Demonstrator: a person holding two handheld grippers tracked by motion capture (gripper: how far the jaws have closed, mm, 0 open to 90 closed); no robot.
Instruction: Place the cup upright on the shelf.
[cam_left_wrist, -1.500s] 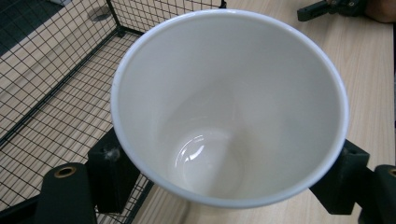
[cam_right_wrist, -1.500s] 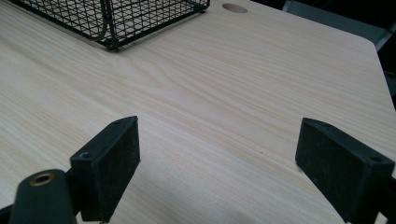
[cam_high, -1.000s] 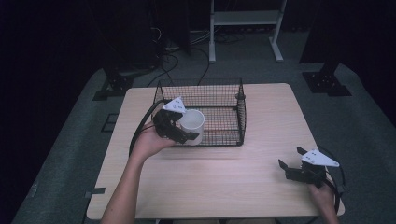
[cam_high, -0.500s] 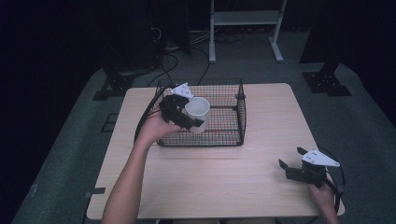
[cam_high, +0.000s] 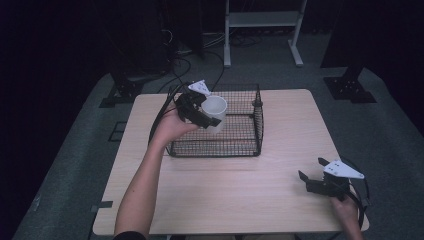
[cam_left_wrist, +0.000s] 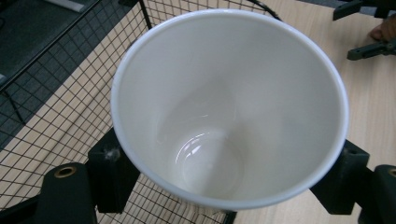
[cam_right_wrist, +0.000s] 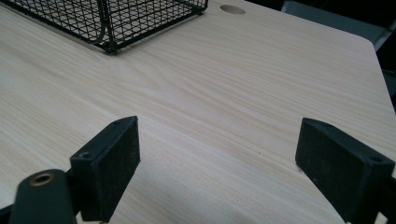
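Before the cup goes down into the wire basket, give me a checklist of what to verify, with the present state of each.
1. Grip: left gripper shut on the white cup, a jaw on each side of its wall. Ok.
2. Cup empty: inside looks bare and clean in the left gripper view. Ok.
3. Cup over the wire basket: it hangs above the basket's left part. Ok.
4. Basket floor free under the cup: bare mesh beside the cup, the spot below it hidden. Cannot tell.
5. Right gripper out of the way: open, near the table corner. Ok.

Dark lab: bare table (cam_high: 225, 200), floor cables (cam_high: 200, 45).
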